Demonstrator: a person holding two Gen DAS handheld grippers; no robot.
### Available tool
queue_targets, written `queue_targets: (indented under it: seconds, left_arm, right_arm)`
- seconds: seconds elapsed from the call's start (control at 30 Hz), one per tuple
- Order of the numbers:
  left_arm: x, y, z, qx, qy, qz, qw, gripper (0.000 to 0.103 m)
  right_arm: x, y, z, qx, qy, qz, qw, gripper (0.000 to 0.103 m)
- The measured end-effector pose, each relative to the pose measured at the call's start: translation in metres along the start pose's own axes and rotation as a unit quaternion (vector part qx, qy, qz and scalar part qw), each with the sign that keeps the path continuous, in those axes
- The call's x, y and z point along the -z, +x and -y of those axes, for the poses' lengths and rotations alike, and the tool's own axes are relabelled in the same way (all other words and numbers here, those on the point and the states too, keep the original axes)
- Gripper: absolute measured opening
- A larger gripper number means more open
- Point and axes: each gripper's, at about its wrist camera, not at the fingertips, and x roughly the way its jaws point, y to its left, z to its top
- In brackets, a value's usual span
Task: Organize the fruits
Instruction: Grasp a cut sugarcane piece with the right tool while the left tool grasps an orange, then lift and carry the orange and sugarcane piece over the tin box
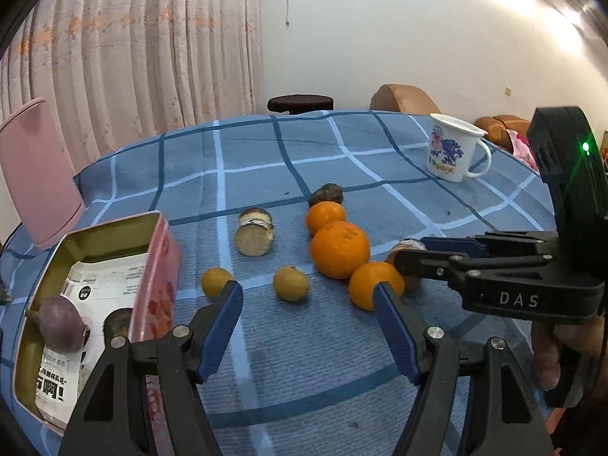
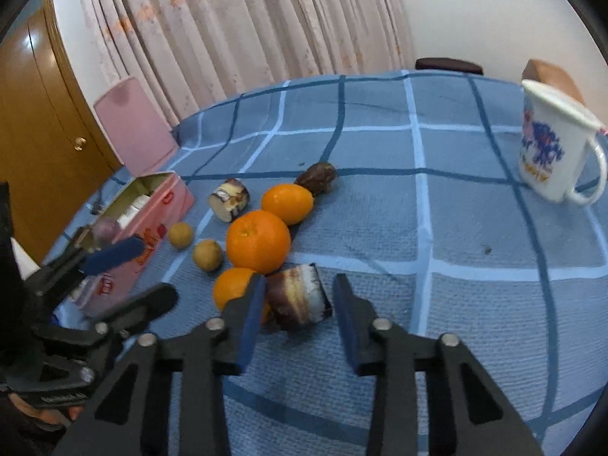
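Three oranges lie in a row: far (image 1: 325,215), big middle (image 1: 339,249) and near (image 1: 370,285). My left gripper (image 1: 307,296) hangs open over the cloth; one small yellow-brown fruit (image 1: 290,283) sits just beyond its gap and another (image 1: 214,281) lies by its left fingertip. My right gripper (image 2: 298,296) is shut on a striped cake-roll piece (image 2: 298,296) beside the near orange (image 2: 231,288); both pads sit against its sides. A second roll piece (image 1: 254,237) and a dark wrinkled fruit (image 1: 326,193) lie farther back.
An open pink tin (image 1: 159,250) at the left holds two purple fruits (image 1: 62,321) on printed packets; its lid (image 1: 36,174) leans behind it. A white printed mug (image 1: 452,148) stands at the far right. A blue checked cloth (image 1: 304,361) covers the round table.
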Motion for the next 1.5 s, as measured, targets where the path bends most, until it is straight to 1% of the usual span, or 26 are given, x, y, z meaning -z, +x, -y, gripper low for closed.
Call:
queue_targets:
  seconds: [0.1,0.17,0.27,0.37,0.43,0.57,0.6,0.63,0.7,0.83,1.0,1.17,1.5]
  left_arm:
    - [-0.001,0.003,0.006,0.003,0.006,-0.003,1.0000,0.072]
    - [-0.003,0.005,0.010,0.006,0.011,-0.005,0.9999,0.072]
    - [-0.005,0.013,0.016,0.016,0.015,-0.015,0.9997,0.072]
    - [-0.008,0.022,0.022,0.033,0.013,-0.027,0.9990,0.072]
    - [-0.010,0.028,0.025,0.042,0.009,-0.037,0.9984,0.072]
    - [-0.011,0.038,0.029,0.062,0.011,-0.061,0.9962,0.054]
    - [-0.011,0.041,0.029,0.067,0.008,-0.067,0.9954,0.044]
    - [-0.011,0.043,0.028,0.072,0.002,-0.075,0.9946,0.043]
    - [-0.011,0.043,0.025,0.079,-0.005,-0.074,0.9942,0.042]
    - [-0.010,0.036,0.023,0.076,-0.010,-0.058,0.9954,0.042]
    - [-0.011,0.023,0.019,0.061,-0.018,-0.025,0.9976,0.042]
    - [-0.011,0.013,0.018,0.047,-0.016,0.004,0.9987,0.042]
    - [-0.012,0.001,0.019,0.027,-0.014,0.041,0.9987,0.042]
  right_arm:
    - [0.000,-0.004,-0.006,0.023,-0.011,0.010,1.000,0.037]
    - [0.002,-0.011,-0.008,0.038,-0.015,0.028,0.999,0.037]
    - [0.002,-0.020,-0.003,0.060,-0.001,0.053,0.997,0.037]
    - [0.002,-0.027,0.003,0.067,0.017,0.070,0.995,0.037]
    - [0.002,-0.029,0.005,0.069,0.022,0.075,0.995,0.037]
    - [0.001,-0.030,0.003,0.070,0.022,0.077,0.994,0.037]
    - [0.001,-0.029,0.003,0.070,0.022,0.076,0.994,0.037]
    - [0.001,-0.029,0.003,0.070,0.022,0.075,0.994,0.037]
    - [0.001,-0.029,0.003,0.071,0.022,0.075,0.994,0.037]
    - [0.001,-0.031,0.002,0.071,0.018,0.083,0.994,0.037]
    - [0.004,-0.038,-0.003,0.073,0.004,0.103,0.992,0.037]
    - [0.005,-0.042,-0.010,0.076,-0.011,0.116,0.990,0.037]
    - [0.007,-0.048,-0.013,0.074,-0.020,0.133,0.988,0.037]
